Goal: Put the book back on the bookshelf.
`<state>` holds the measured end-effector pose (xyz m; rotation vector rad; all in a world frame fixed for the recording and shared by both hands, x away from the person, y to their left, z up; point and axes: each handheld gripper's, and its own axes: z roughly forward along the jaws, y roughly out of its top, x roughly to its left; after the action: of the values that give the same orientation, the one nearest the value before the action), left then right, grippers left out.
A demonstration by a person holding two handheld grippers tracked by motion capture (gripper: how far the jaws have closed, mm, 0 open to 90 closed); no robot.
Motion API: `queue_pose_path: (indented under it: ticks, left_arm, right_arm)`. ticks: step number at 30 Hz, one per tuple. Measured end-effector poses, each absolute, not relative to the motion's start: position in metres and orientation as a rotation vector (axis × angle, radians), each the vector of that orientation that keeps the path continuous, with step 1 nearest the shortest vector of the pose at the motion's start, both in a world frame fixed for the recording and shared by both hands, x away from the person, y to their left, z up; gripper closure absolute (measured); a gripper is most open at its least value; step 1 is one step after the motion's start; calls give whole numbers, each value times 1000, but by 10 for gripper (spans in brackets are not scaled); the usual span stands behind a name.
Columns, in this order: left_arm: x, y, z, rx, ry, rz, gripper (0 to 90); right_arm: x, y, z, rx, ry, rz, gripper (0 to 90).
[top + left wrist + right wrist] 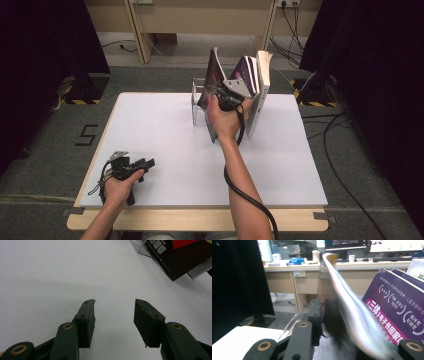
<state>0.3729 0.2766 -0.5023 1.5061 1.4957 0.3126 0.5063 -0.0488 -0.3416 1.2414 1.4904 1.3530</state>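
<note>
A thin book with a dark red cover (212, 75) leans left at the left end of a row of upright books, beside purple books (245, 72). My right gripper (220, 95) reaches into the row at this thin book. In the right gripper view that book (342, 290) stands between the jaws of my right gripper (347, 322) and is blurred while the jaws look sharp; the pads do not seem to press on it. The purple book (397, 310) is just to its right. My left gripper (145, 164) rests low over the table's near left, open and empty (115, 315).
A clear acrylic stand (196, 100) holds the books at the back middle of the white table (160, 130). A thick pale book (262, 85) closes the row on the right. The left gripper view catches a dark book's corner (180, 260) and the clear stand (141, 247).
</note>
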Motion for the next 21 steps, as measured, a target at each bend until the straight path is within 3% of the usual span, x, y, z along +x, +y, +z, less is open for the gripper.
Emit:
queue_pose_path:
  ticks: [17,21]
  left_arm:
    - [373,276,-502,1507,1494,312,505]
    - [373,276,-502,1509,1492,312,504]
  right_arm:
    - [514,-67,-318,1331,1586,1415,679]
    - [521,-67,-312,1369,1630,1385,757]
